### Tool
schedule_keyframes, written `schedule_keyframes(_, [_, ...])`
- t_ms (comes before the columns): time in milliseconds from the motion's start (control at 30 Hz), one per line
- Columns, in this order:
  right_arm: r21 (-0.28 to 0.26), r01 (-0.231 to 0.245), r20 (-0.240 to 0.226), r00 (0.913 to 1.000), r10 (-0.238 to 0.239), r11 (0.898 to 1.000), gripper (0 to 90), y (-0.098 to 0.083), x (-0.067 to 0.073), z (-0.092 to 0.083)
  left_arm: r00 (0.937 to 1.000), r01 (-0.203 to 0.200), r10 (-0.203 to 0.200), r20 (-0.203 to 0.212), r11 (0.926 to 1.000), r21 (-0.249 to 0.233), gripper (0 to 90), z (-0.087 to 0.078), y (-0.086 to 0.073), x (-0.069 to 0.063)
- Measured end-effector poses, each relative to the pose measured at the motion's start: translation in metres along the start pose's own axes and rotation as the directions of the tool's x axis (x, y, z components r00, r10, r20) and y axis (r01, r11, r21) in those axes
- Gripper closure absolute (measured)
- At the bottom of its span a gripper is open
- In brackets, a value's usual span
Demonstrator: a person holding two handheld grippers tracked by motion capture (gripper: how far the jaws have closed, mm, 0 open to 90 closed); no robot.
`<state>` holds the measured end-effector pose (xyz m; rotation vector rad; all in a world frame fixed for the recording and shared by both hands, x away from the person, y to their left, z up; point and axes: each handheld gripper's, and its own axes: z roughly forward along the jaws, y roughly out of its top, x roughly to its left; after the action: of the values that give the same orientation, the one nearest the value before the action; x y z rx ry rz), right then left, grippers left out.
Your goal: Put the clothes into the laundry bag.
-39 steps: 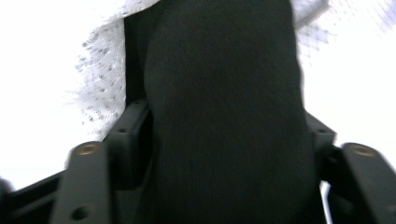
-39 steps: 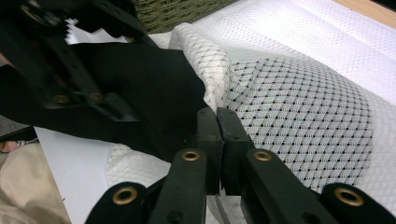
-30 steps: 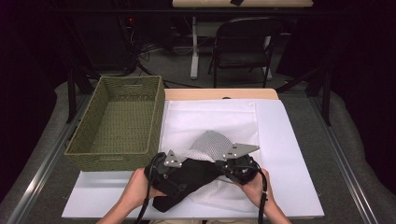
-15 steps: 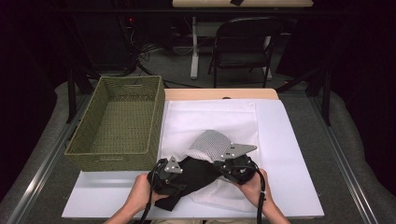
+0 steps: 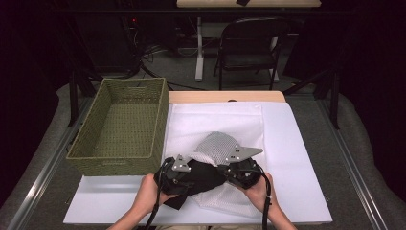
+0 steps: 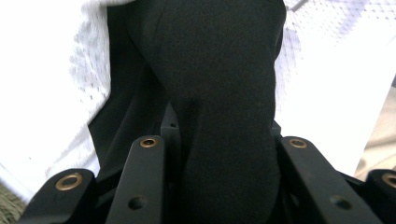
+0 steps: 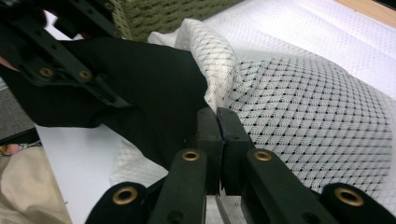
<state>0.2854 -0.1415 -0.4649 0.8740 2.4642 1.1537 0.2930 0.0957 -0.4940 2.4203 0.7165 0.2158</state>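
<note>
- High view: the black garment [image 5: 198, 178] lies bunched at the near edge of the white mesh bag [image 5: 218, 143], on the white sheet [image 5: 292, 143], well to the right of the woven basket [image 5: 119, 127].
- High view: the left gripper [image 5: 178, 175] sits at the garment's left end, close to the basket's near right corner, with the person's left hand [image 5: 148, 191] behind it. The right gripper [image 5: 242, 173] sits at the garment's right end, farther from the basket, with the right hand [image 5: 261, 191] on it.
- Left gripper view: the black garment [image 6: 219, 116] fills the gap between the two jaws, and they have just been closing on it; the cloth is pinched between them. White mesh bag [image 6: 84, 79] shows on both sides of the garment.
- Right gripper view: the right gripper [image 7: 217, 122] has its jaws pressed together at the seam where the black garment [image 7: 144, 88] meets the mesh bag [image 7: 308, 121]; whether they nip any cloth, I cannot tell.
- Right gripper view: the left gripper [image 7: 70, 70] holds the garment on the basket's side, and the basket [image 7: 173, 11] stands just beyond it.
</note>
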Motion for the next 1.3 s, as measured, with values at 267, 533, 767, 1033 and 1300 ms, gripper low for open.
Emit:
schedule_keyframes(267, [0.008, 0.0, -0.012, 0.9999, 0.0, 1.0, 88.8, 0.002, 0.0, 0.004, 0.9995, 0.026, -0.027, 0.018, 0.9982, 0.054, 65.6, 0.003, 0.015, 0.008])
schedule_keyframes(533, [0.018, -0.004, -0.013, 0.9999, 0.004, 1.0, 88.8, 0.0, 0.0, 0.004, 0.9989, 0.031, -0.032, 0.033, 0.9993, 0.021, 60.6, 0.017, 0.018, 0.013])
schedule_keyframes(767, [0.031, -0.004, -0.013, 0.9999, 0.005, 1.0, 88.8, -0.003, 0.0, 0.005, 0.9993, 0.01, -0.013, 0.034, 0.997, 0.077, 41.8, 0.028, 0.013, 0.011])
schedule_keyframes(1033, [0.02, -0.011, 0.0, 0.9999, 0.011, 1.0, 88.8, -0.004, -0.004, 0.0, 0.9995, 0.005, -0.007, 0.031, 0.9992, 0.04, 14.6, 0.008, 0.013, 0.006])
schedule_keyframes(1300, [0.034, -0.011, -0.001, 0.9999, 0.011, 0.999, 88.8, -0.003, -0.003, 0.004, 0.9997, 0.007, -0.01, 0.022, 0.9946, 0.103, 28.9, 0.043, 0.024, 0.003])
